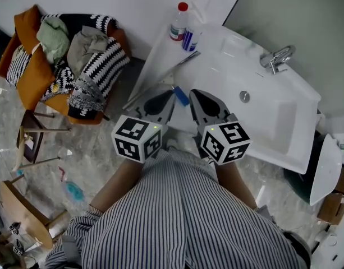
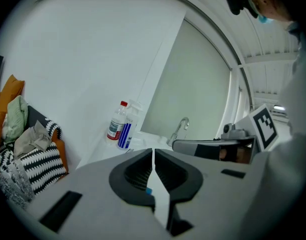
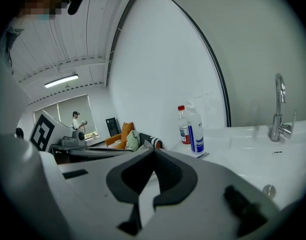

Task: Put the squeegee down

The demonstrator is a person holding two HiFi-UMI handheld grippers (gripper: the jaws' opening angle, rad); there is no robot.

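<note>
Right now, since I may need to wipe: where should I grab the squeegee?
Grip the squeegee by its blue handle, coming from the near edge of the counter. The handle seems to jut toward you, while the long thin blade lies flat and is hard to pinch.

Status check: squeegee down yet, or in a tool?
Done, by the look of it: the squeegee appears to lie on the sink counter, its blue handle between the two tools. In hand: nothing. The left tool and the right tool are both shut with nothing between the jaws. Left: probably only backing the tools away from the sink.
</note>
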